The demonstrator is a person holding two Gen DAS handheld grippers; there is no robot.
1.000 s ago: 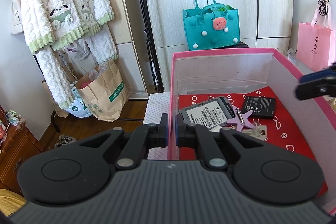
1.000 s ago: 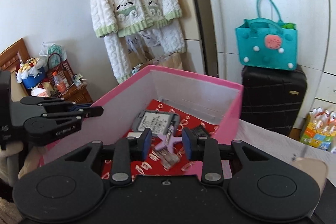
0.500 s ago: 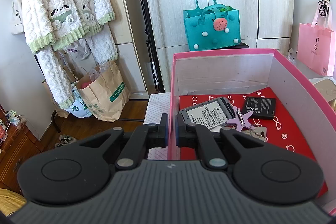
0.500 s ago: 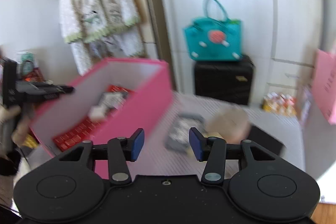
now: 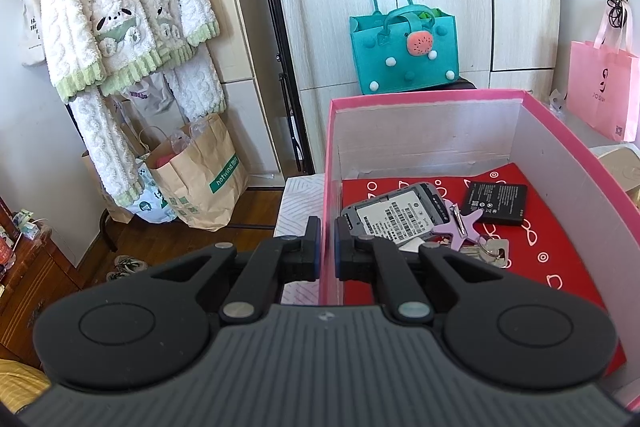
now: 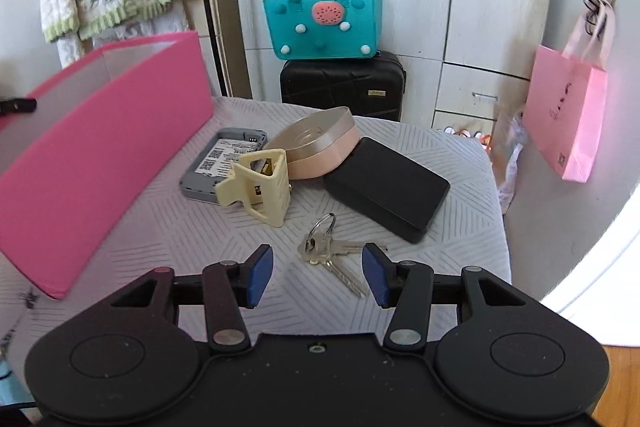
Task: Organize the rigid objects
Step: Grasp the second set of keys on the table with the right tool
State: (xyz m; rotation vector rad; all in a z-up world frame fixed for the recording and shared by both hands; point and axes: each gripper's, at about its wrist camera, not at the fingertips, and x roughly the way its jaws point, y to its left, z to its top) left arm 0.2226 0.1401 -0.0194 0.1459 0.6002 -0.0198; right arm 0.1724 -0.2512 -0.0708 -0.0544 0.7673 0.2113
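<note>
In the left wrist view my left gripper is shut on the near left wall of the pink box. Inside the box lie a grey phone, a black battery, a purple star clip and some keys. My right gripper stands open just above a bunch of keys on the striped table, not touching them. Beyond the keys are a cream hair claw, a grey phone shell, a pink and gold round case and a black box.
The pink box fills the left of the table. Behind the table, a teal bag sits on a black suitcase. A pink paper bag hangs at the right. The table's edge drops off right of the black box.
My right gripper swung away from the box, rightward and down over the loose things on the table, and its jaws stand wider. Its tip left the left wrist view. The left gripper kept still.
</note>
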